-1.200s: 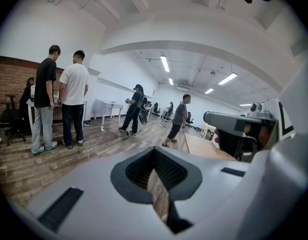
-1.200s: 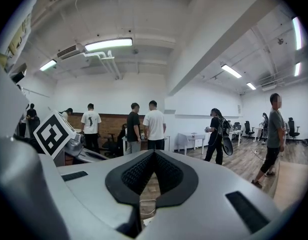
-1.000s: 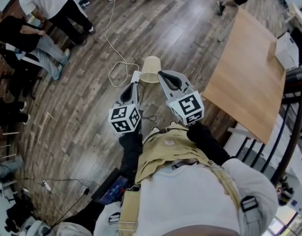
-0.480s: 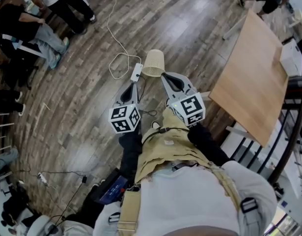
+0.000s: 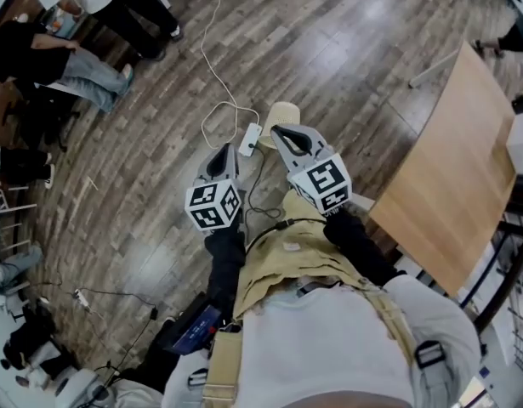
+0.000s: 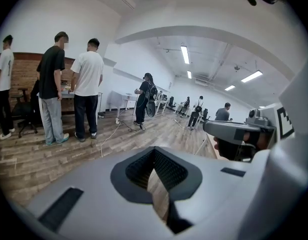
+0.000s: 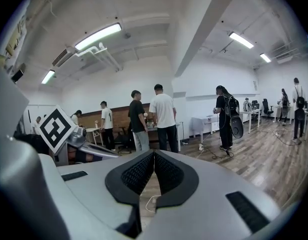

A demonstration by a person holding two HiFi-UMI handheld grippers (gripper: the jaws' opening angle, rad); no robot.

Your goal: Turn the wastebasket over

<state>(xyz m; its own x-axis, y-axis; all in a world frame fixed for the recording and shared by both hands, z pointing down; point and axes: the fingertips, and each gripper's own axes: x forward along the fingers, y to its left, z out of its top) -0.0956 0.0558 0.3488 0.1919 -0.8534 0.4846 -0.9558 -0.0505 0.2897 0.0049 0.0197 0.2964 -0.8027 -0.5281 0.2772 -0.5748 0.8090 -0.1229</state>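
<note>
**Head view:** The wastebasket [image 5: 287, 112] is seen on the floor [image 5: 355, 49], out in the open boards with no floor edge close by. The table [image 5: 452, 168] is well apart from it. A power strip [image 5: 250, 138] lies just beside the wastebasket, with a white cable [image 5: 212, 66] trailing off across the boards. The near side of the wastebasket is covered by the tip of the right gripper [image 5: 279, 131]. The left gripper [image 5: 225, 151] is held near the power strip. Which end of the wastebasket is up cannot be told, as too little of it shows.

**Left gripper view:** The jaws are pressed together at the tip with nothing between them. Only floorboards are seen through the slot below. The wastebasket is not shown. People [image 6: 86, 94] are standing at the back.

**Right gripper view:** The jaws are likewise clenched and empty. A loop of cable is seen through the slot, and no wastebasket.

**Step in hand (judged):** approach, with no grasp made yet.
- Both jaws should be released before the reach.
- The rim is best taken at two opposite points, one per gripper.
- A light clamp should be enough, since the wastebasket looks light and thin-walled.
- It should be lifted clear of the floor before being rotated, so the rim is not dragged.
- The cable and power strip should be kept out of the swing.
- It should be set down flat on the boards, away from the strip.
</note>
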